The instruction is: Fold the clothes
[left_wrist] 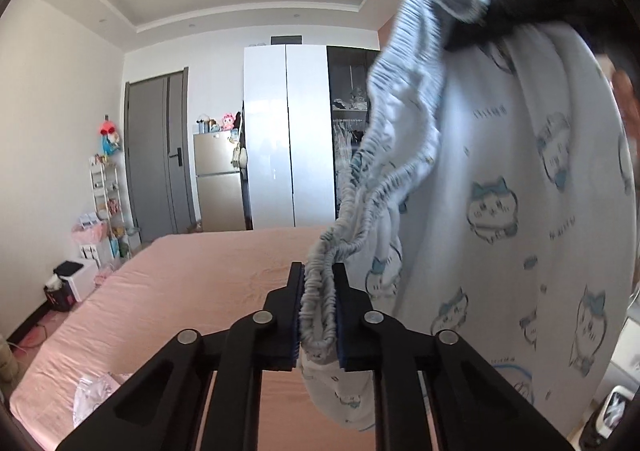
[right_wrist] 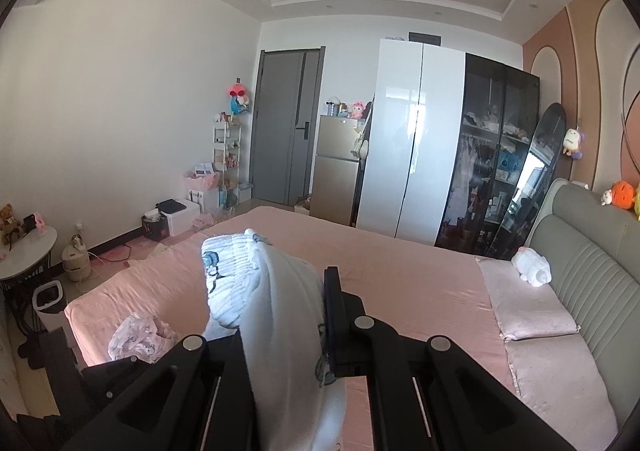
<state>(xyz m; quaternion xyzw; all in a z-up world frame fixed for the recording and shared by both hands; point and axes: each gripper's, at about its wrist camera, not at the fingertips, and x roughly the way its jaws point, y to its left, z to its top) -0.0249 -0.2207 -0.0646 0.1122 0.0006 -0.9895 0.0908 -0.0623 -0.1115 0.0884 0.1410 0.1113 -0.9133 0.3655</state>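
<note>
Left tool [left_wrist: 319, 271] clamps waistband [left_wrist: 384, 155] | garment [left_wrist: 520, 191] hangs down | right tool [right_wrist: 288, 279] grips it

A white cotton garment [left_wrist: 500, 179] carries a repeated print of pale cartoon cats with blue ears and bows, plus small grey lettering; its gathered elastic waistband [left_wrist: 320, 291] is white with faint grey ribbing. The black left gripper [left_wrist: 319, 271] has blue pads [left_wrist: 340, 327]. The bed's salmon-pink sheet [right_wrist: 400, 271] is plain. Near left lies a crumpled pale pink garment [right_wrist: 138, 337] with small dark figures. Far off stand a glossy white wardrobe [right_wrist: 412, 139] and a grey door [right_wrist: 286, 123].
</note>
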